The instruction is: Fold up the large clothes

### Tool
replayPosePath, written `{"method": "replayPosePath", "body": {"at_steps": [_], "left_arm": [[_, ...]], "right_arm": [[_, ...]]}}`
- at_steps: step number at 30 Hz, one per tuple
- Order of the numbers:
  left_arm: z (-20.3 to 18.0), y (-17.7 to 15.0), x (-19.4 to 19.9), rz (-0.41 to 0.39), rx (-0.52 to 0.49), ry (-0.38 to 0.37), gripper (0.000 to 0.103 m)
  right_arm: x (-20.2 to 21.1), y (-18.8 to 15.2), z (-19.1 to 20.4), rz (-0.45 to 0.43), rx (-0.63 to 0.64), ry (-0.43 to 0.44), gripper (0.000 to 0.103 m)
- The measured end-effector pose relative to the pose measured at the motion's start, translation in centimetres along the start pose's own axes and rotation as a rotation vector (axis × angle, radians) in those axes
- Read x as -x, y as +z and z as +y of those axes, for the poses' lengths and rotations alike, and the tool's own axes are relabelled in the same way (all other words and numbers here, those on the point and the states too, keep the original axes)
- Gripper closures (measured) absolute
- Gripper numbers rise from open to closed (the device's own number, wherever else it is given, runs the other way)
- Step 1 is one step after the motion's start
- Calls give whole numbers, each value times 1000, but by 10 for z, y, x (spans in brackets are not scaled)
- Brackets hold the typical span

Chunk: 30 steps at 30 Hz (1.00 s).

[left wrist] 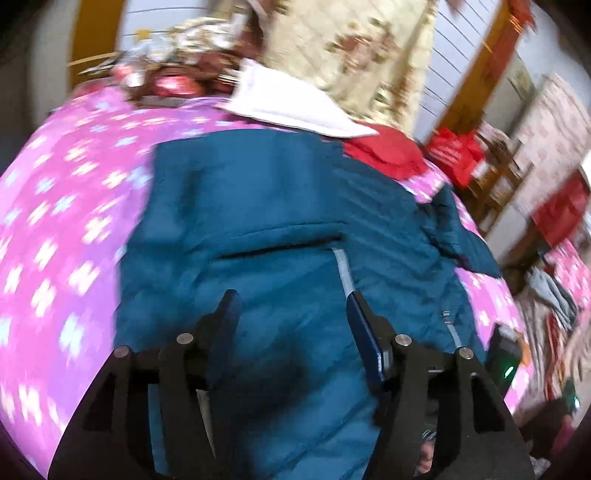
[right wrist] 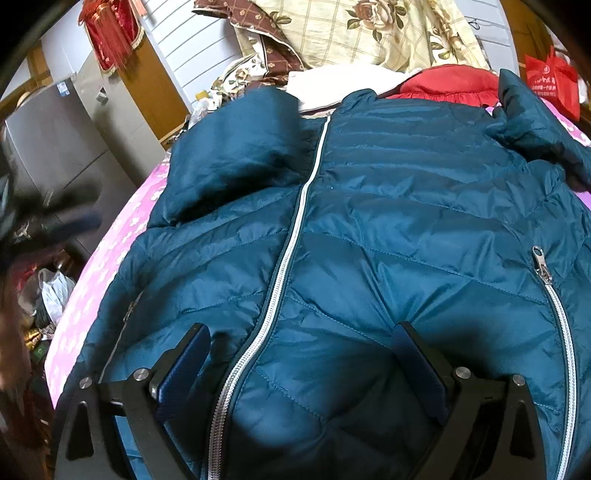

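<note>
Spread front-up across the bed (right wrist: 110, 254), the jacket (right wrist: 388, 229) fills most of the right wrist view, its white front zipper (right wrist: 295, 229) closed and running from the collar down between the fingers of the right claw (right wrist: 301, 345). That claw stands released, its two fingers wide apart over the lower front of the jacket, one on each side of the zipper, with no cloth pinched between them. A pocket zipper (right wrist: 554, 306) runs just right of the right finger. One sleeve (right wrist: 236, 147) is folded in over the chest beside the front zipper; the other sleeve (right wrist: 535, 110) lies bunched at the far right, partly cut off by the frame edge.

From the left wrist view the left claw (left wrist: 291, 306) is likewise released, fingers parted above the jacket (left wrist: 277, 206); whether they touch the cloth cannot be told, as this view is blurred by motion. Beyond the jacket's collar lie a white cloth (left wrist: 295, 103), a red garment (right wrist: 450, 83) and a flowered quilt (right wrist: 369, 33). Pink sheet shows bare left of the jacket in the left wrist view, up to the bed's rim.
</note>
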<state>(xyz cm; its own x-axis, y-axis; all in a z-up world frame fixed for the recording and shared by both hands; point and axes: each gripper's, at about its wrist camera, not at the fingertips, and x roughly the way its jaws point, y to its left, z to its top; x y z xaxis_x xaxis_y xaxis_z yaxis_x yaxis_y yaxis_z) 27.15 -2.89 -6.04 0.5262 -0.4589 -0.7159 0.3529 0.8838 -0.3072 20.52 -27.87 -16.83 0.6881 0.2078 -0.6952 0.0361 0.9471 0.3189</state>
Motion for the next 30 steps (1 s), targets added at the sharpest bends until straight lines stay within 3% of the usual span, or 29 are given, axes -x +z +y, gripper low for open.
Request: {"method": "replayPosePath", "body": {"at_steps": [3, 5, 8, 12, 15, 21, 27, 29, 30], "left_arm": [[25, -32, 3, -53, 71, 125, 44], [37, -49, -5, -46, 88, 208, 44], [46, -68, -13, -36, 77, 264, 44], [48, -71, -15, -58, 60, 265, 44], [54, -73, -17, -61, 68, 246, 44], [62, -76, -22, -43, 91, 220, 44], [61, -76, -28, -27, 83, 237, 44], [61, -77, -29, -23, 80, 242, 43], [61, -78, -30, -21, 78, 246, 43]], "right_arm": [[-4, 1, 7, 19, 31, -44, 5], [-7, 3, 18, 62, 90, -121, 5], [6, 18, 36, 75, 158, -176, 6], [16, 67, 62, 0, 198, -222, 6], [-8, 101, 100, 0, 275, -259, 6], [-68, 132, 164, -6, 352, -304, 6], [-130, 145, 186, 61, 383, -413, 6], [-141, 146, 181, 86, 420, -496, 28], [-143, 148, 175, 103, 422, -515, 52]]}}
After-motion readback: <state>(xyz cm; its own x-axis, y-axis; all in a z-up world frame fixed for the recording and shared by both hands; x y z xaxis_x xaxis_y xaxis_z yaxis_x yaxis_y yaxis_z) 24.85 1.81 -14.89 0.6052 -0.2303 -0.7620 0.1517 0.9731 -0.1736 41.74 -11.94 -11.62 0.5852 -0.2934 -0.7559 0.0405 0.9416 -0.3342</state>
